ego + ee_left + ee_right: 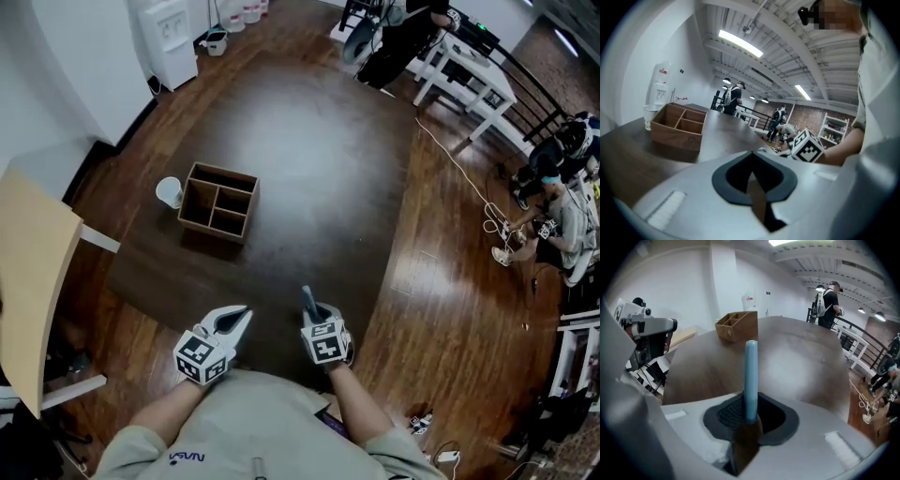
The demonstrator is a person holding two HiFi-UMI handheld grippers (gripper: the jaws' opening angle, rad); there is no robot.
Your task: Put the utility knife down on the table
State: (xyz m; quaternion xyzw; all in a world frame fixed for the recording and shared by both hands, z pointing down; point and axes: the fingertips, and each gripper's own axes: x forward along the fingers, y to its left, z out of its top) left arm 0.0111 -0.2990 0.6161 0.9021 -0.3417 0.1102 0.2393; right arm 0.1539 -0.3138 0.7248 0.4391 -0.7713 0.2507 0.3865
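Observation:
A blue utility knife [307, 298] stands up from between the jaws of my right gripper [319, 315], which is shut on its lower end. In the right gripper view the knife [751, 376] rises straight out of the dark pads of the right gripper [751, 406], above the dark brown table [797, 366]. My left gripper [244, 313] hovers beside it at the near edge of the table [319, 169]. Its jaws are together with nothing in them. The left gripper [751, 155] points along the tabletop.
A wooden compartment box [219, 202] and a paper cup [170, 191] stand at the table's left. A light wooden board [28, 272] juts in at the left. Across the floor are a white table [469, 75], people [562, 187] and a white dispenser [169, 37].

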